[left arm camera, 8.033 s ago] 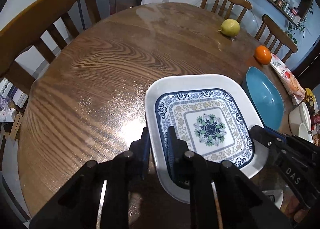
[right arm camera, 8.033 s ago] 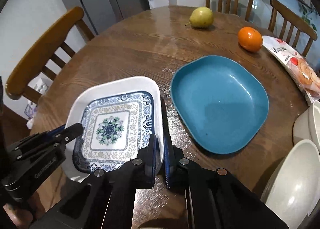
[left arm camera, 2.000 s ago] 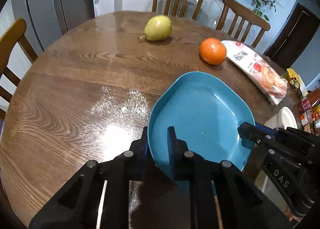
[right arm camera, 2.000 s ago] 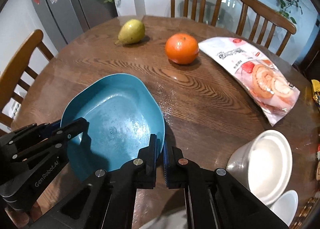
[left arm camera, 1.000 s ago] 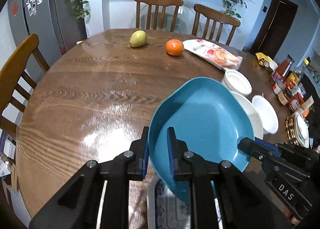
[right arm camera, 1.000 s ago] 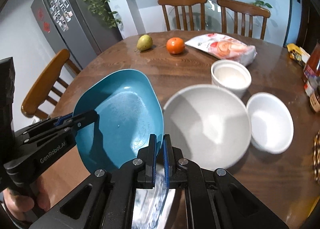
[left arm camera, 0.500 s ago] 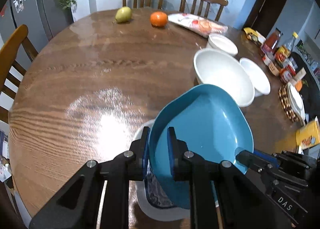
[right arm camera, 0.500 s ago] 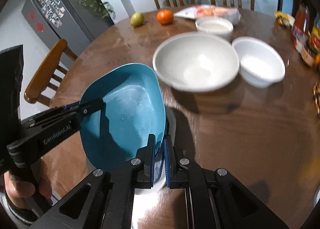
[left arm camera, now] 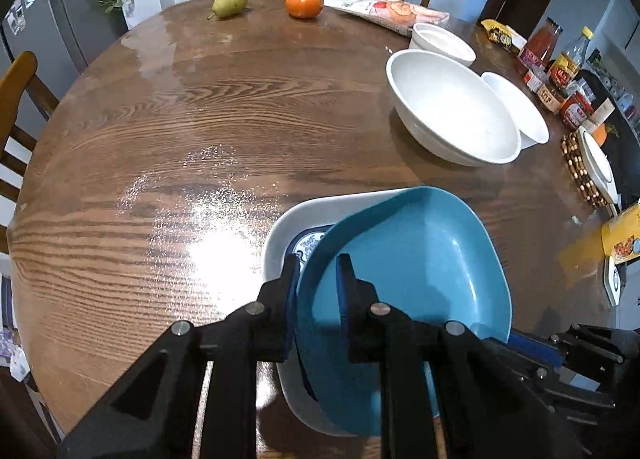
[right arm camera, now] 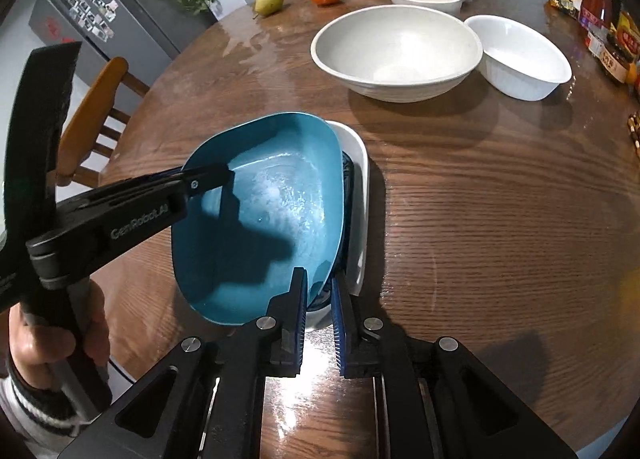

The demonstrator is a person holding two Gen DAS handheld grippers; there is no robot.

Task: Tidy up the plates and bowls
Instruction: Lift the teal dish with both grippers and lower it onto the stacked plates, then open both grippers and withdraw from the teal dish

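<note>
A blue plate (left arm camera: 420,267) leans tilted in the white patterned plate (left arm camera: 280,231) near the table's front edge. In the left wrist view my left gripper (left arm camera: 318,279) clamps the blue plate's near rim while its jaws start opening. From the right wrist view the same gripper (right arm camera: 208,179) sits on the left rim of the blue plate (right arm camera: 272,211). My right gripper (right arm camera: 320,295) is opening too: the plate's right rim lies between its pads with a slim gap. Below, the patterned plate (right arm camera: 358,179) shows. At lower right in the left wrist view is the right gripper (left arm camera: 516,339).
A large white bowl (left arm camera: 452,119), an oval white dish (left arm camera: 516,111) and a small white bowl (left arm camera: 440,43) stand at the right back. A pear (left arm camera: 229,1), an orange (left arm camera: 304,3), a snack bag (left arm camera: 384,9) and jars (left arm camera: 560,75) line the far and right edges.
Both grippers have come down and nearer with the blue plate, which now rests in the patterned plate. The right gripper's jaws have parted slightly.
</note>
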